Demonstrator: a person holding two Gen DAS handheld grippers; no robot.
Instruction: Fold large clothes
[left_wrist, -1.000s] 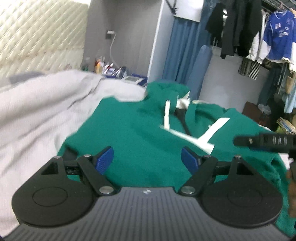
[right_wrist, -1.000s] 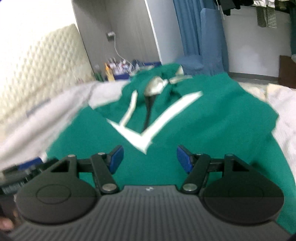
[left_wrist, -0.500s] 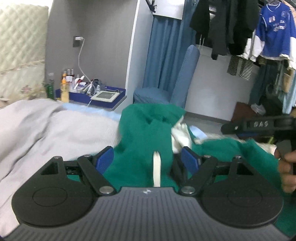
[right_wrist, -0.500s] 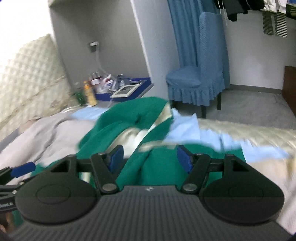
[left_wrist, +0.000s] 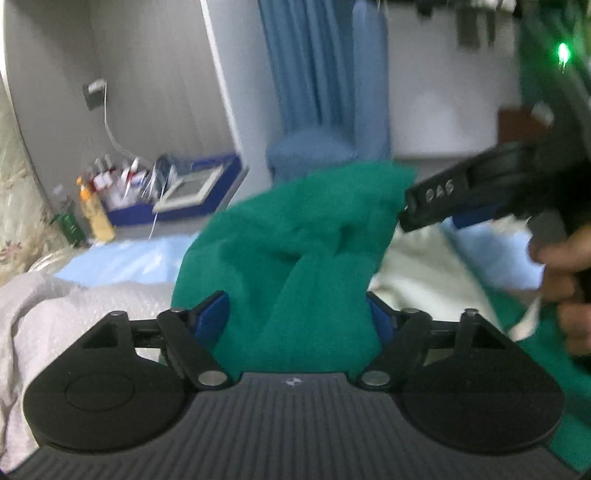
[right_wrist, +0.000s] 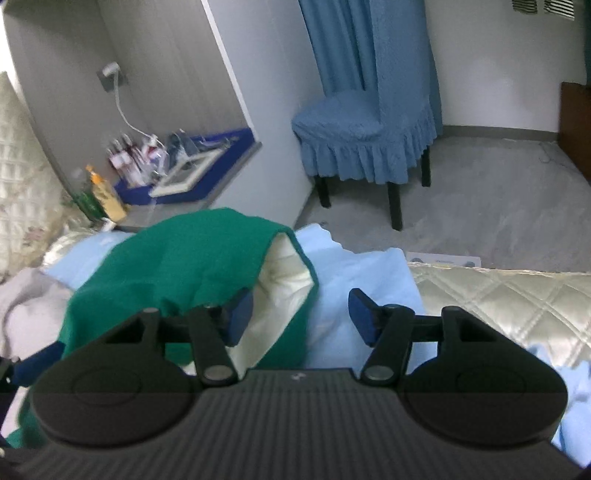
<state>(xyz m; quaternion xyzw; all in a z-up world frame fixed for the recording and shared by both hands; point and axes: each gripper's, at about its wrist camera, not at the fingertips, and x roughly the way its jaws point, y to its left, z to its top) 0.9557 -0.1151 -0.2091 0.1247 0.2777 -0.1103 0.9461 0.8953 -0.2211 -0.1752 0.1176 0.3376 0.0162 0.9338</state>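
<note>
A green hooded garment with a cream lining lies on the bed. Its hood end bulges up between the blue pads of my left gripper, whose jaws stand wide apart around the cloth. My right gripper is open; the hood's green edge and cream lining lie between its pads, toward the left pad. The right gripper also shows in the left wrist view, held by a hand at the hood's right side.
A grey blanket lies left on the bed, a light blue sheet and a cream quilt to the right. Beyond the bed edge stand a blue skirted chair and a bedside shelf with bottles.
Both grippers have moved forward along the garment from its chest toward the hood. The white V stripe has dropped out of view and the hood now sits between the pads.
</note>
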